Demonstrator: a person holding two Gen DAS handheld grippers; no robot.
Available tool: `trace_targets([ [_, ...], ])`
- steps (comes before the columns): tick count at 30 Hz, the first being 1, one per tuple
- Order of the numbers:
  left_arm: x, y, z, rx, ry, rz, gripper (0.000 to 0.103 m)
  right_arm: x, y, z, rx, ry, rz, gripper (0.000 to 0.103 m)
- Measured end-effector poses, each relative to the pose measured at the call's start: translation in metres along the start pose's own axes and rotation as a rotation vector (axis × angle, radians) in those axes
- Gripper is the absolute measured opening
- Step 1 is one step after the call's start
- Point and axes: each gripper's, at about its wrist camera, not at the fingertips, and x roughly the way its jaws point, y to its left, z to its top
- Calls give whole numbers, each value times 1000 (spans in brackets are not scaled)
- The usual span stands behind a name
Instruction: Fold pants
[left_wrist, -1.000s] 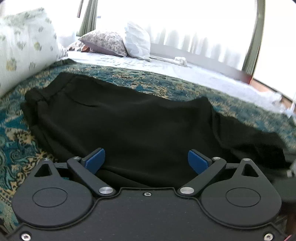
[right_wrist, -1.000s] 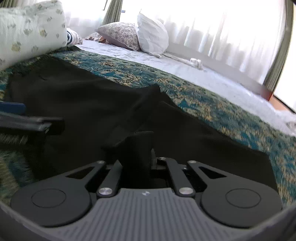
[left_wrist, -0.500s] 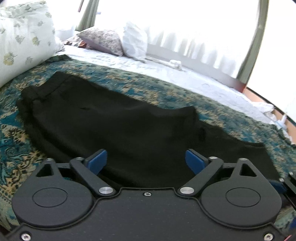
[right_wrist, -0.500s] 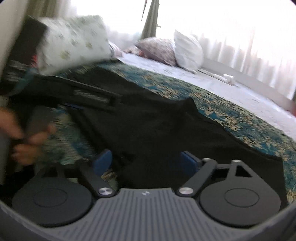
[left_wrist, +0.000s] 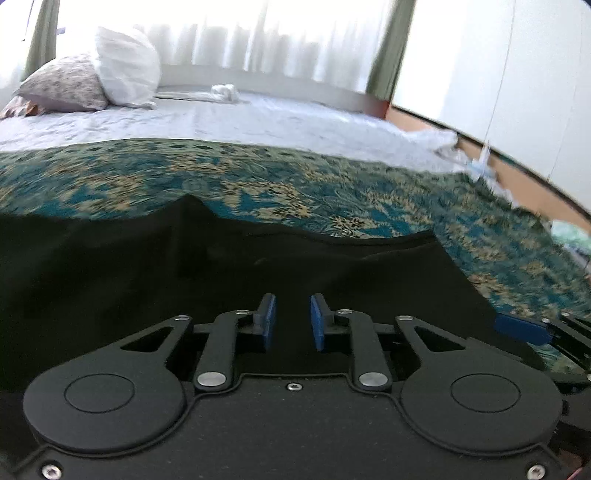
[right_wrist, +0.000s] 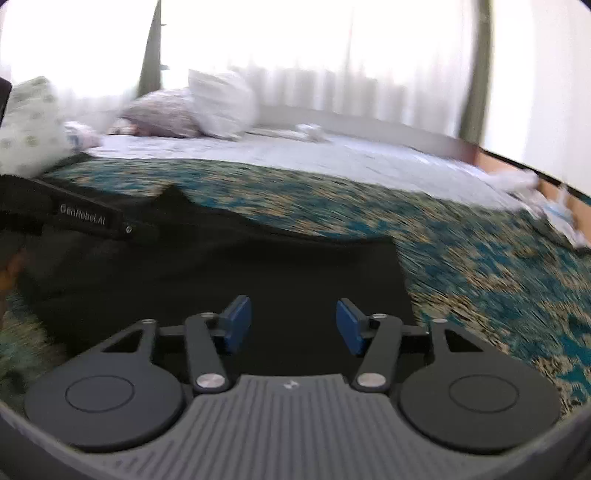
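Your right hand-held gripper (right_wrist: 293, 326) let the pants (right_wrist: 258, 273) go, now open and empty; left hand-held gripper (left_wrist: 292, 322) narrowed, holding nothing; regrasp next.

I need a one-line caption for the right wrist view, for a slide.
Right gripper, jaws open, over the black pants spread on a teal patterned bedspread.

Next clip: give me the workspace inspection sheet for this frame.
Surface: teal patterned bedspread over a white sheet.
Job's things: black pants lying flat on the bedspread.
Clutter: white cloth by the window; crumpled items at the far edge.
Grippers: left gripper jaws narrowly apart, nothing visibly held; right gripper open, empty.
Cables: nothing seen.
Surroundings: pillows, curtains.
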Motion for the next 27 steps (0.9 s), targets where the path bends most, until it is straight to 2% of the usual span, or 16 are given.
trace_targets([
  [2, 26, -2, 10, 20, 33, 41, 17, 11, -7, 1, 32, 16, -9, 64],
  [5, 61, 9, 23, -9, 106, 125, 8, 25, -9, 3, 40, 33, -14, 64],
  [7, 70, 15, 32, -9, 100, 154, 8, 30, -10, 0, 40, 38, -14, 64],
  [9, 76, 18, 38, 14, 108, 186, 8, 39, -12, -5, 53, 59, -22, 69],
  [15, 87, 13, 36, 82, 95, 223, 7, 46, -13, -12, 79, 35, -35, 72],
  [24, 87, 12, 36, 101, 93, 230, 7, 45, -12, -15, 70, 17, -43, 73],
  [25, 85, 13, 37, 98, 98, 223, 8, 45, -11, -15, 66, 16, -45, 73],
  [27, 78, 13, 37, 88, 106, 204, 16, 45, -10, -16, 60, 14, -51, 74],
])
